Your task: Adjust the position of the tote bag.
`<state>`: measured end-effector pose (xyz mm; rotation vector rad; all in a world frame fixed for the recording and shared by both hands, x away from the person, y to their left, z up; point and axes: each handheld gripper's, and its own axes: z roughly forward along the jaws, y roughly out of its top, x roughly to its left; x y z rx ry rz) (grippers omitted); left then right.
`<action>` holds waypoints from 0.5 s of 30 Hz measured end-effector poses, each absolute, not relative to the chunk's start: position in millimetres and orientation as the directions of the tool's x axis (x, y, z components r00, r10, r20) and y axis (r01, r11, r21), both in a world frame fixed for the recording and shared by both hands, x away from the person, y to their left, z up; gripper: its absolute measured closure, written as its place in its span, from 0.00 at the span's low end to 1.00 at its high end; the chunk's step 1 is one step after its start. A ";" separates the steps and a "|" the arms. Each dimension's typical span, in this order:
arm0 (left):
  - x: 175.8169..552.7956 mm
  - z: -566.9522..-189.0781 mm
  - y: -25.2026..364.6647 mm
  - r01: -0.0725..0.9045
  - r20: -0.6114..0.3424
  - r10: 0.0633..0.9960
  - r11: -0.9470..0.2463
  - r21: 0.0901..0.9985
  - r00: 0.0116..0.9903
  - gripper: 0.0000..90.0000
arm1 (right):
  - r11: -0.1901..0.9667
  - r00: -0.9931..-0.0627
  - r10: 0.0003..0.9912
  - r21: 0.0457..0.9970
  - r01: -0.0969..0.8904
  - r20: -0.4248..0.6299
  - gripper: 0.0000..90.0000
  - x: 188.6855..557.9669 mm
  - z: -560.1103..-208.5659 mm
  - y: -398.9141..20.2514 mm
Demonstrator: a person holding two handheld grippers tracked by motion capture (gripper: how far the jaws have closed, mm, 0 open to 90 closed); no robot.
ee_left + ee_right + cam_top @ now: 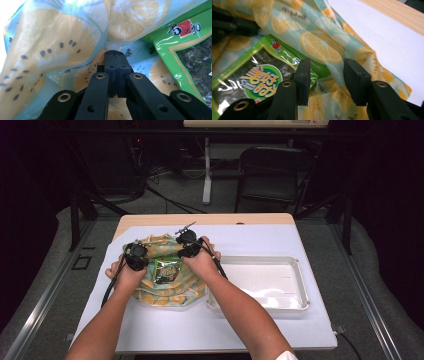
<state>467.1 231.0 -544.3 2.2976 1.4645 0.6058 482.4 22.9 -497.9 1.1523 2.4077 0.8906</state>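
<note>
Pinching the lemon-print cloth (62, 50), left hand-held gripper (113, 53) is clamped; right hand-held gripper (325, 72) gapes beside green seaweed packet (259, 80), Chinese lettering centre-left.

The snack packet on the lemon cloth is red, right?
No. The snack packet is green, not red; only a small logo on it is red. It does lie on the lemon cloth, as the high view and right gripper view show.

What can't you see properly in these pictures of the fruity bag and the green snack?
- High view: the hands cover parts of the fruit-print bag and the green snack packet.
- Left gripper view: whether the shut left gripper pinches the bag's cloth; its jaws hide it.
- Right gripper view: the packet's lower part, behind the open right gripper.
- High view: the packet's writing is too small.
</note>
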 end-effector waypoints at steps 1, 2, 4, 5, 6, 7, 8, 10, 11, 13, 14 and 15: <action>467.0 -544.3 230.9 0.763 0.167 0.913 -0.404 0.504 0.373 1.00 | 0.473 -0.618 0.786 0.663 0.581 -0.018 0.64 481.2 -495.3 22.2; 467.0 -544.3 230.9 0.763 0.168 0.912 -0.405 0.504 0.374 1.00 | 0.487 -0.626 0.780 0.650 0.583 -0.023 0.65 480.0 -491.2 20.6; 467.0 -544.4 230.6 0.762 0.169 0.912 -0.406 0.504 0.374 1.00 | 0.477 -0.620 0.784 0.661 0.580 -0.021 0.66 475.9 -486.4 20.8; 467.0 -544.5 230.5 0.762 0.169 0.912 -0.406 0.504 0.374 1.00 | 0.474 -0.619 0.785 0.668 0.574 -0.026 0.68 473.3 -484.0 21.3; 467.0 -544.4 230.6 0.763 0.168 0.912 -0.406 0.504 0.374 1.00 | 0.489 -0.630 0.776 0.661 0.569 -0.031 0.69 470.0 -479.9 21.9; 467.1 -544.4 230.6 0.763 0.169 0.912 -0.406 0.504 0.374 1.00 | 0.491 -0.637 0.770 0.660 0.569 -0.024 0.70 467.0 -478.1 23.4; 467.1 -544.4 230.6 0.763 0.168 0.912 -0.405 0.504 0.373 1.00 | 0.491 -0.639 0.769 0.659 0.570 -0.021 0.72 464.5 -477.2 24.9; 467.0 -544.3 230.9 0.764 0.167 0.913 -0.403 0.504 0.372 1.00 | 0.504 -0.656 0.754 0.655 0.563 -0.017 0.74 457.7 -476.6 29.5; 467.0 -544.4 230.9 0.764 0.164 0.914 -0.400 0.506 0.371 1.00 | 0.510 -0.663 0.748 0.651 0.562 -0.014 0.76 454.6 -477.9 32.5; 467.1 -544.5 231.0 0.763 0.163 0.914 -0.401 0.507 0.372 1.00 | 0.534 -0.678 0.735 0.629 0.565 -0.015 0.78 449.5 -482.3 38.8; 467.0 -544.5 230.9 0.762 0.166 0.914 -0.402 0.507 0.371 1.00 | 0.536 -0.680 0.733 0.625 0.567 -0.011 0.79 447.2 -485.8 42.1; 466.9 -544.6 230.9 0.762 0.166 0.914 -0.401 0.508 0.371 1.00 | 0.543 -0.684 0.730 0.617 0.569 -0.012 0.80 445.3 -489.0 44.5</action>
